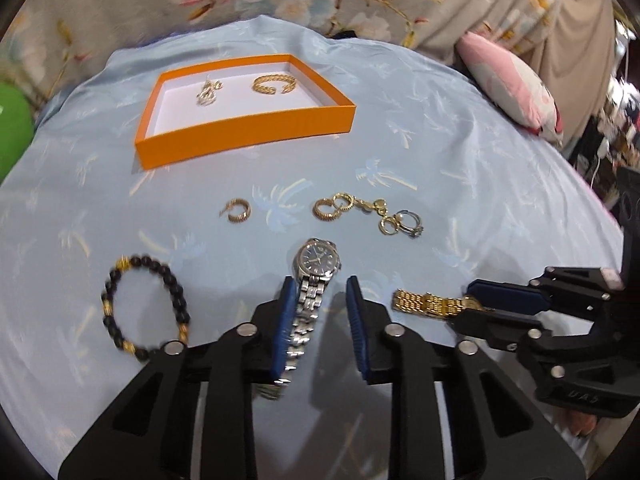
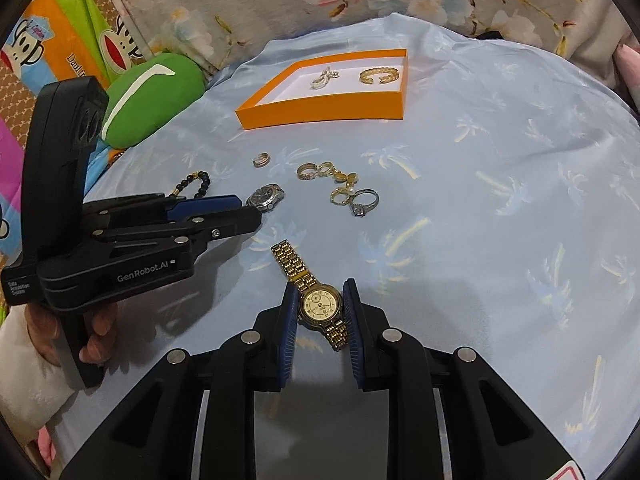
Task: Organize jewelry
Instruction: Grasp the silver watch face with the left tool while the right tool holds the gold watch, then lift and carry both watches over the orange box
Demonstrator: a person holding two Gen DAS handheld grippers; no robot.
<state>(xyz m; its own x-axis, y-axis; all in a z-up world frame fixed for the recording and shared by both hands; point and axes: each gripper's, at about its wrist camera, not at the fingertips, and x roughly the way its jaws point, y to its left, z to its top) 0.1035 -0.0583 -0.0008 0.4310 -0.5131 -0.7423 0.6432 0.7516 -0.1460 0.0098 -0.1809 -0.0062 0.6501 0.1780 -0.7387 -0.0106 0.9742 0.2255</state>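
A silver watch with a blue face (image 1: 316, 264) lies on the blue cloth. Its band runs back between the fingers of my left gripper (image 1: 320, 292), resting against the left pad, with a gap to the right pad. My right gripper (image 2: 320, 291) is shut on the gold watch (image 2: 322, 303), both pads against its case. From the left wrist view, the gold watch's band (image 1: 428, 302) sticks out of the right gripper (image 1: 470, 300). The orange box (image 1: 248, 136) at the back holds a gold bracelet (image 1: 272, 84) and a small chain piece (image 1: 208, 92).
Loose on the cloth are a black bead bracelet (image 1: 140, 304), a hoop earring (image 1: 239, 210), a gold cluster (image 1: 336, 206) and rings (image 1: 408, 226). A green cushion (image 2: 152, 100) lies left, a pink pillow (image 1: 516, 84) right. A hand (image 2: 96, 336) holds the left gripper (image 2: 244, 210).
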